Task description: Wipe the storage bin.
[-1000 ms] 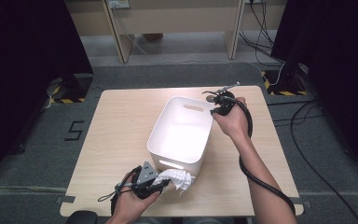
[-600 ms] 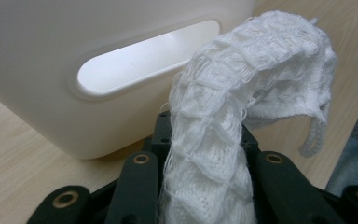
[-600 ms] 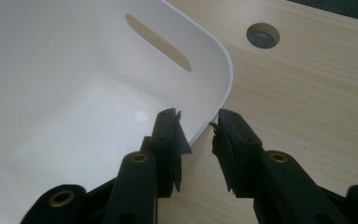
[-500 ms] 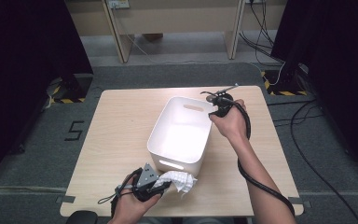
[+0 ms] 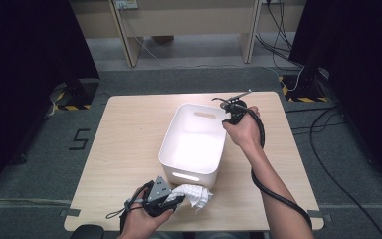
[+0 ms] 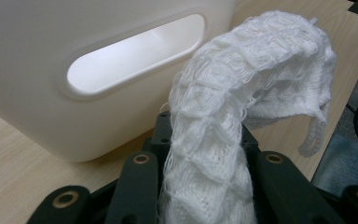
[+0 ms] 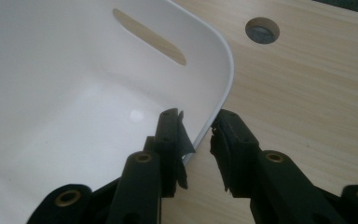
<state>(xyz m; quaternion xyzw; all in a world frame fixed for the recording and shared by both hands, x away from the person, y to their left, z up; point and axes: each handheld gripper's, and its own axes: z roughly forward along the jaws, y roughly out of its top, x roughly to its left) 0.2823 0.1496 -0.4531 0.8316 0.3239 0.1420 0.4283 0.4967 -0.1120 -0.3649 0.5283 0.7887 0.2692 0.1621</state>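
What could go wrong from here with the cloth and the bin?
1. The right gripper straddles the white bin's rim, its fingers having just been closing; whether they press is unclear, so the bin might slide or tip.
2. The white knitted cloth, clamped in the left gripper, droops outside the bin beside its handle slot; its loose end could snag on the wall.

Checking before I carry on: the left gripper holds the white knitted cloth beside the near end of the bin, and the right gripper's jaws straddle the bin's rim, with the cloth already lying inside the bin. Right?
Not quite. The white knitted cloth is not inside the bin; it lies outside, on the table by the bin's near end, clamped in the left gripper, as the high view shows. The right gripper does straddle the rim.
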